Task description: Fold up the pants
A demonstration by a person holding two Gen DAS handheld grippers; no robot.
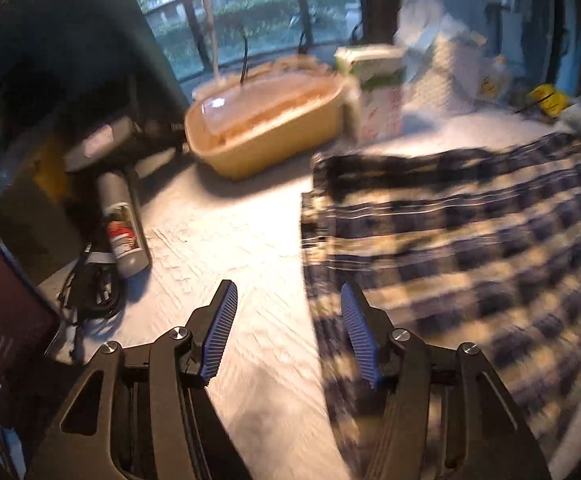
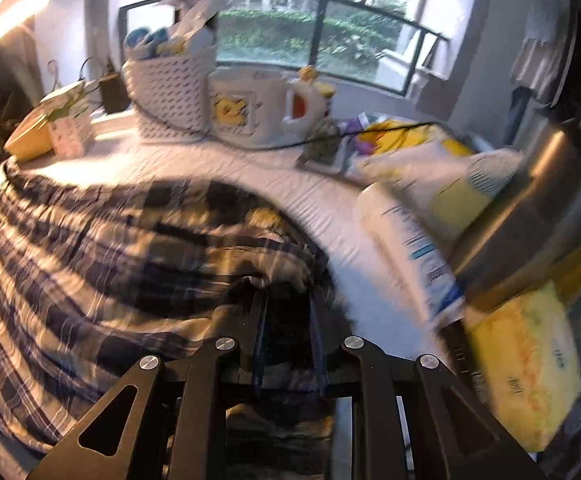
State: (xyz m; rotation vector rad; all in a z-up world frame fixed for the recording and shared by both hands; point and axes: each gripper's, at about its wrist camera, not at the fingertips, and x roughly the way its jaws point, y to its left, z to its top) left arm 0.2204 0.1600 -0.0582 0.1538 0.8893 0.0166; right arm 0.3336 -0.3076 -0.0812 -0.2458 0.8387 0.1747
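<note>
Dark-blue and cream checked pants [image 1: 458,240] lie spread on a white quilted tabletop [image 1: 230,240]. In the left wrist view my left gripper [image 1: 290,300] hovers open over the pants' left edge. Its blue ribbed pads [image 1: 220,336] hold nothing, and bare tabletop shows between them. In the right wrist view the same pants [image 2: 90,260] cover the left half of the picture. My right gripper [image 2: 288,304] is shut on a bunched fold of the pants at their right end, and the cloth hides its fingertips.
On the left stand a tan tub [image 1: 266,120], a carton [image 1: 374,92], a grey bottle [image 1: 124,224] and cables [image 1: 94,292]. On the right lie a white bottle [image 2: 410,252], a yellow pack [image 2: 526,372], a metal pot [image 2: 538,200], a white basket [image 2: 170,92] and a mug [image 2: 246,104].
</note>
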